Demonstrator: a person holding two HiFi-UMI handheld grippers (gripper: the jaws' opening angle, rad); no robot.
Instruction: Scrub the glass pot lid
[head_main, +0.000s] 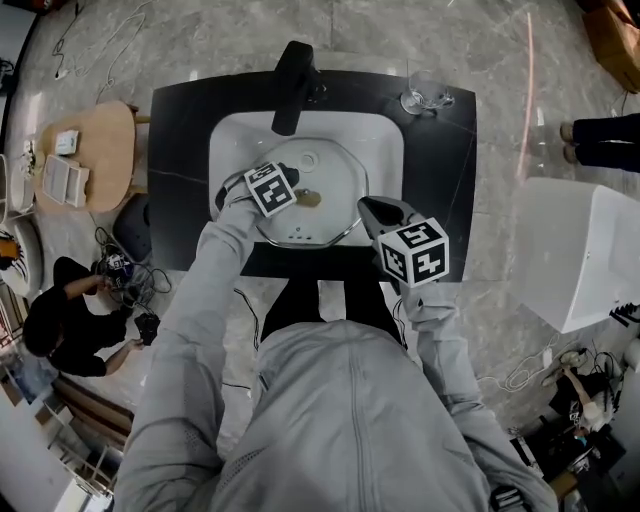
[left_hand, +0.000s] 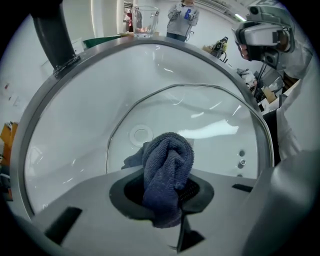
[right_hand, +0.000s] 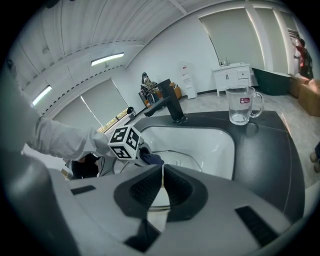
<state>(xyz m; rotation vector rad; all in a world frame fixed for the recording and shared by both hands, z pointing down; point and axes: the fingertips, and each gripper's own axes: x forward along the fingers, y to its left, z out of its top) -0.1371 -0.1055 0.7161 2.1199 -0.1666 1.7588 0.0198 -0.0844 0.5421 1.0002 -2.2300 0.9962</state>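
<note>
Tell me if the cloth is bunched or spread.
Bunched: the blue cloth is a folded wad pinched in the left tongs, over the glass lid.

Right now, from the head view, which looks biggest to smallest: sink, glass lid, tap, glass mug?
Largest: sink
Next: glass lid, inside it
Then: tap
Smallest: glass mug
The tap stands nearer the camera, so the last pair is less sure.

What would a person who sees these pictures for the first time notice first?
First comes the dark blue cloth, clamped in the fingers of the left gripper and held over the glass lid in the white sink. Next is the right gripper at the lid's right edge, its fingers closed and apparently pinching the rim. A black tap stands behind the sink, and a clear jug sits on the dark counter.
</note>
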